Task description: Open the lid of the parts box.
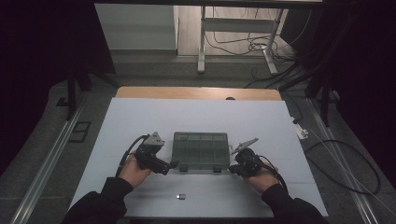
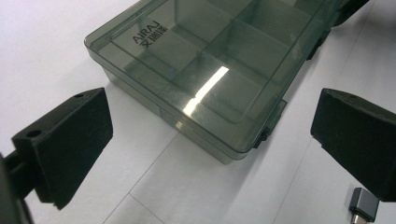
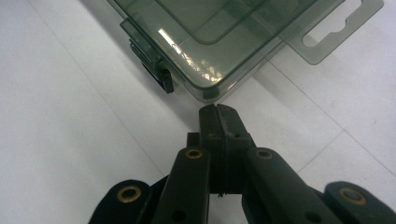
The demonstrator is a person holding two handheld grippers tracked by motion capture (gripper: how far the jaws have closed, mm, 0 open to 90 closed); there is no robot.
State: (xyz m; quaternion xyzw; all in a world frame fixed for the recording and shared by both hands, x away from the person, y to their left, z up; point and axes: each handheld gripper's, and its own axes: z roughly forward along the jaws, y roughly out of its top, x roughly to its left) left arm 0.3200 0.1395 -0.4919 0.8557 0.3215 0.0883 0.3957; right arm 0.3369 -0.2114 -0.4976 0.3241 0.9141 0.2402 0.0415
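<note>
Flanking the closed organiser box (image 1: 201,150), left claw (image 1: 173,164) wide open and empty, right claw (image 3: 218,111) shut, empty, at its corner.

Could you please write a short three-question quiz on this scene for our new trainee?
1. True or false: the lid of the compartment box is closed.
2. Which claw has its jaws wide apart: left claw or right claw?
3. What small thing lies on the table nearer the person than the box?

Key: 1 true. 2 the left claw; the right is shut, pointing at a box corner. 3 a small grey adapter.
</note>
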